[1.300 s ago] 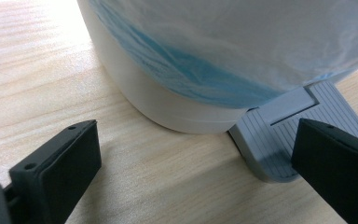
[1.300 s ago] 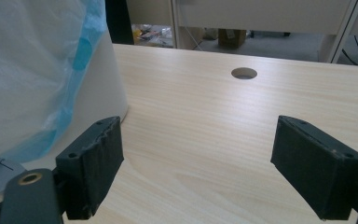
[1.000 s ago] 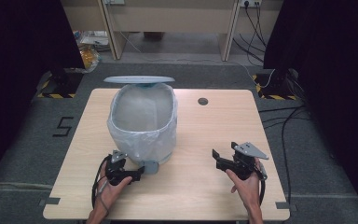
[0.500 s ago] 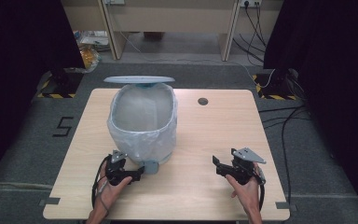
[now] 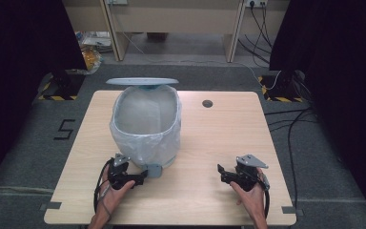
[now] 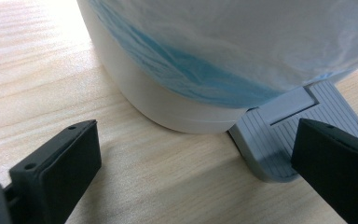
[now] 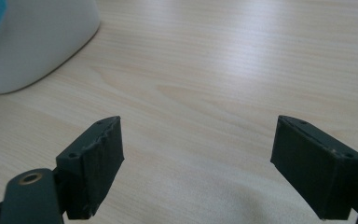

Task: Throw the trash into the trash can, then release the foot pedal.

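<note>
A white pedal bin (image 5: 145,129) lined with a pale plastic bag (image 6: 242,37) stands on the left half of the wooden table (image 5: 219,138), its lid (image 5: 143,81) raised at the back. The grey foot pedal (image 6: 279,133) sticks out at the bin's near side. My left gripper (image 5: 142,176) lies low on the table right at that pedal, jaws open; in the left gripper view (image 6: 198,135) one jaw overlaps the pedal's edge and the other rests over bare wood. My right gripper (image 5: 221,172) is open near the front right, pointing left toward the bin, with nothing between its fingers (image 7: 200,130).
A round cable hole (image 5: 207,103) sits in the table behind the right gripper. The bin's white base (image 7: 32,42) is off to the left in the right gripper view. Black cables (image 5: 290,119) trail on the floor to the right of the table.
The right gripper has sunk a little toward the tabletop and nearer the front edge. The left gripper and the bin have stayed put.
</note>
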Demonstrator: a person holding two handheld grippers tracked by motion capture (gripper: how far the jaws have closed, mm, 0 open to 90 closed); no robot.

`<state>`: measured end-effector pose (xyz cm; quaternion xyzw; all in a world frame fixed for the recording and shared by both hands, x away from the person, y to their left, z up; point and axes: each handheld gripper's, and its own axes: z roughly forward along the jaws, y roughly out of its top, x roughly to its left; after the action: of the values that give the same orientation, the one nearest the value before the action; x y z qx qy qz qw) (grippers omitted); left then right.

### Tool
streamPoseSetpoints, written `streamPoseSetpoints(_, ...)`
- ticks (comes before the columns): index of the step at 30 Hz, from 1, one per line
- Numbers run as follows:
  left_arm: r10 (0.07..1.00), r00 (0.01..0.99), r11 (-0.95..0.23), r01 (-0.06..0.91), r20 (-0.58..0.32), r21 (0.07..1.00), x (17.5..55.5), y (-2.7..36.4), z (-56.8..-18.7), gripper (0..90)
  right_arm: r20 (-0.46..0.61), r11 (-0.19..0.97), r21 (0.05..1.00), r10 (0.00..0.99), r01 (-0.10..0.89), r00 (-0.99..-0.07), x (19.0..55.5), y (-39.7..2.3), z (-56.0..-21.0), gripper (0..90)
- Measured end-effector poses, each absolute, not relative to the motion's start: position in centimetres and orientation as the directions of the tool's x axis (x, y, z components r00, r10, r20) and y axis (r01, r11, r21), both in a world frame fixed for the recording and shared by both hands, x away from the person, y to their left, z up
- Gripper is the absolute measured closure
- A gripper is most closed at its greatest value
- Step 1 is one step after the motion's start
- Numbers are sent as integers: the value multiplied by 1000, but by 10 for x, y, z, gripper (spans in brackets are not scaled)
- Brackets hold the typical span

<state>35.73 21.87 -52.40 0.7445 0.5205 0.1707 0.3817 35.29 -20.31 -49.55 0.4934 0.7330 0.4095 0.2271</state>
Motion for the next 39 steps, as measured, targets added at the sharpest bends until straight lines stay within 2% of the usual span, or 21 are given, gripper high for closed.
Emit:
streamPoseSetpoints(18,905,400,-166,645,-144,746,357,219,-524,6,19,262,730,916,631,-401,351,-198,-517,157)
streamPoseSetpoints(39,905,399,-163,645,-146,747,357,219,-524,7,-4,284,724,913,629,-408,352,-196,-517,143)
